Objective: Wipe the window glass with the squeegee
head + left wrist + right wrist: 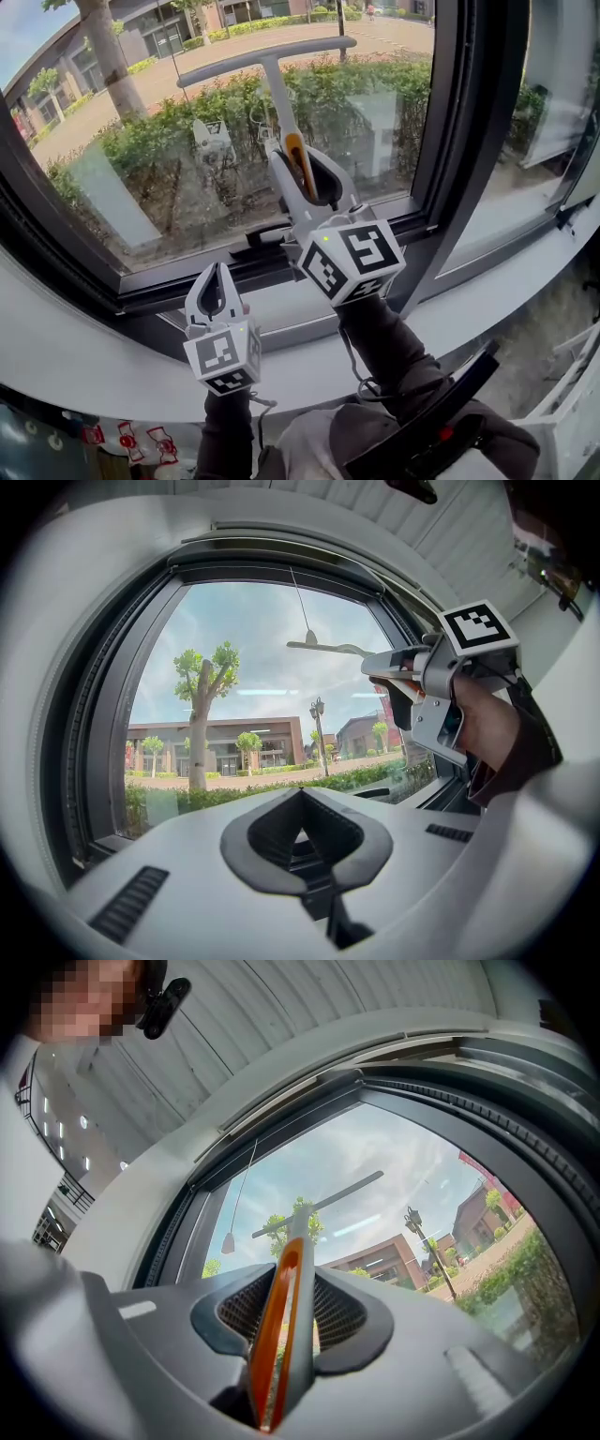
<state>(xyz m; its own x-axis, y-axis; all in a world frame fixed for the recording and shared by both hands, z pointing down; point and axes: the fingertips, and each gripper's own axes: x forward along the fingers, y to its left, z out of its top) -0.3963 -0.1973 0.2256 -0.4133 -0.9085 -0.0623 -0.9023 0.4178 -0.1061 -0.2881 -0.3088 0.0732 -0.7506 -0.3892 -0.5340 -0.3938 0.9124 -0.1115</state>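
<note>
The squeegee (pixel 278 103) has a grey handle with an orange insert and a long grey blade (pixel 265 58) at its top, lying against the window glass (pixel 169 159). My right gripper (pixel 300 161) is shut on the handle and tilted upward toward the pane. From the right gripper view the handle (pixel 284 1321) runs up between the pads to the blade (pixel 319 1202). My left gripper (pixel 217 272) sits lower, near the sill, with its jaws together and nothing in them. The left gripper view shows its empty pads (pixel 356 841), with the right gripper (pixel 427 672) and the squeegee (pixel 323 647) up on the right.
A dark window frame (pixel 469 141) stands between this pane and a second pane (pixel 553 94) to the right. A black latch (pixel 267 234) sits on the lower frame. The white sill (pixel 94 347) curves below. A black object (pixel 431 431) lies on the person's lap.
</note>
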